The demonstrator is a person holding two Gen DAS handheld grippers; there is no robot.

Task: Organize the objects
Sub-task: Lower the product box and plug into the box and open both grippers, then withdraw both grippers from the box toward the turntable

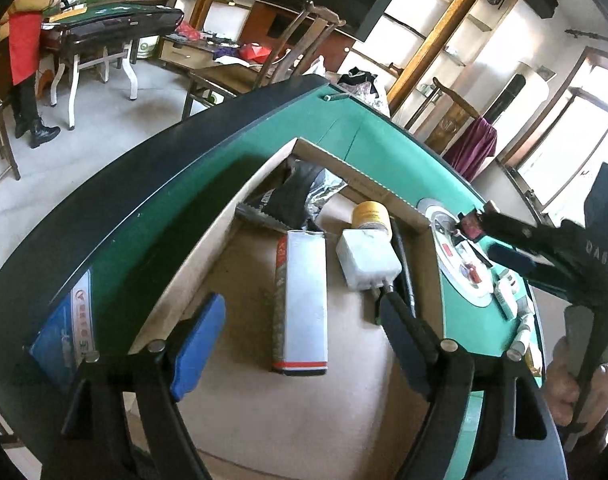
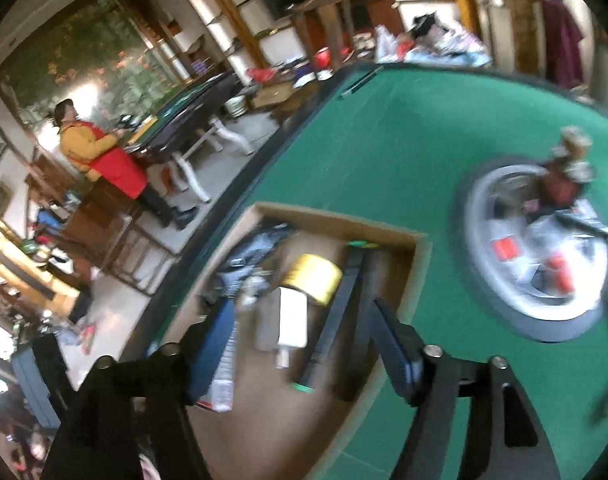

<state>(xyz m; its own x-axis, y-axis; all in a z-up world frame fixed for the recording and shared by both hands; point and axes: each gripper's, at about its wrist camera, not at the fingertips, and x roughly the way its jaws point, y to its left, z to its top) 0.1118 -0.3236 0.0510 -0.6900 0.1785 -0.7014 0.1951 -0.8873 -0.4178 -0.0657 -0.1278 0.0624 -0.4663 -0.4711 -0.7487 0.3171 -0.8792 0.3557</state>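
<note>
Fingers of both my left gripper [image 1: 299, 320] and right gripper [image 2: 299, 344] gape empty over the cardboard box [image 1: 259, 172]; inside it the white charger [image 1: 368, 258], light, stiff and slick, wants gripping across its flat sides.

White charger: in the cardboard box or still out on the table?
In the box. The white charger lies on the box floor inside its walls, between the long white carton and a black pen.
</note>
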